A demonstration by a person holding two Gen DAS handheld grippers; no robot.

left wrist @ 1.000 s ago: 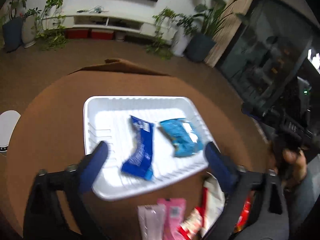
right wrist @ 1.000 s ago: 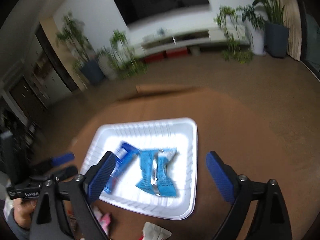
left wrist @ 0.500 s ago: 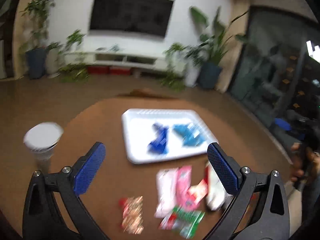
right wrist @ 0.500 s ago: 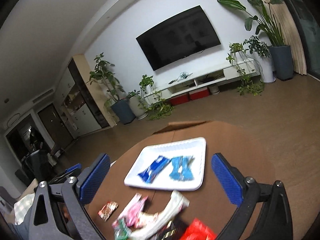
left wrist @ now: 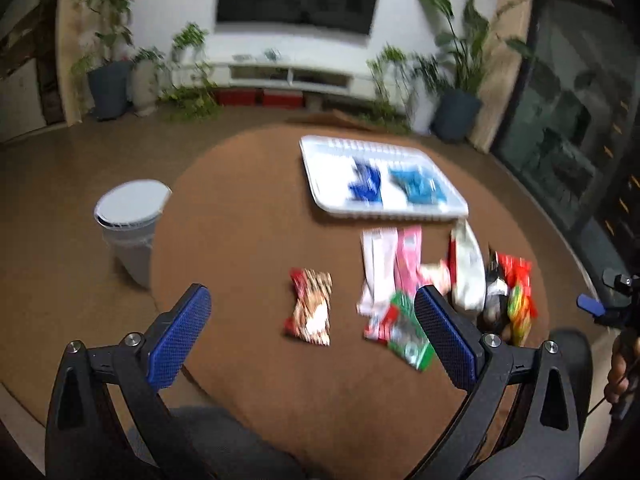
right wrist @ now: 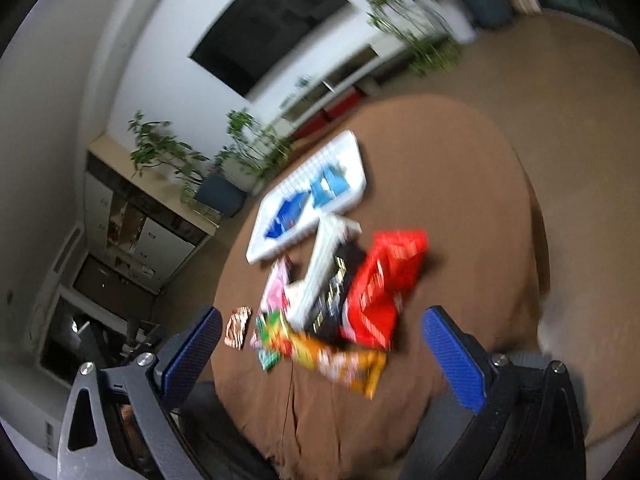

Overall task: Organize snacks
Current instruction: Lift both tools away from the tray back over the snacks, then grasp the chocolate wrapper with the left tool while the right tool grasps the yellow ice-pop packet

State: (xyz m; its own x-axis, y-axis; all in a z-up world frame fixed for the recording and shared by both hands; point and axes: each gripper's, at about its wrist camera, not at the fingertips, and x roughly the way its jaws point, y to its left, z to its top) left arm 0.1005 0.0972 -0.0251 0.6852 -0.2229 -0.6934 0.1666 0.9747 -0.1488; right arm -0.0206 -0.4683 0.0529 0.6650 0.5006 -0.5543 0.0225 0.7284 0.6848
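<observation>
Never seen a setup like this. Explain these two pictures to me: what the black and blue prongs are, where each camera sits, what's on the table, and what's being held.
No robot here: a person holds a two-finger gripper in each hand, each carrying a fisheye camera looking along its fingers. One picture is from the left gripper, the other from the right gripper; the blue pads are fingertips. Both are open and hold nothing. On the round brown table a white tray holds two blue packets, with a pile of loose snacks nearer the person. A white bin stands beside the table.

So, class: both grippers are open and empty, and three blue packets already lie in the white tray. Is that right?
Not quite. The tray holds two packets, a dark blue packet and a light blue packet, as the left wrist view shows. Both the left gripper and right gripper are open and empty.
</observation>
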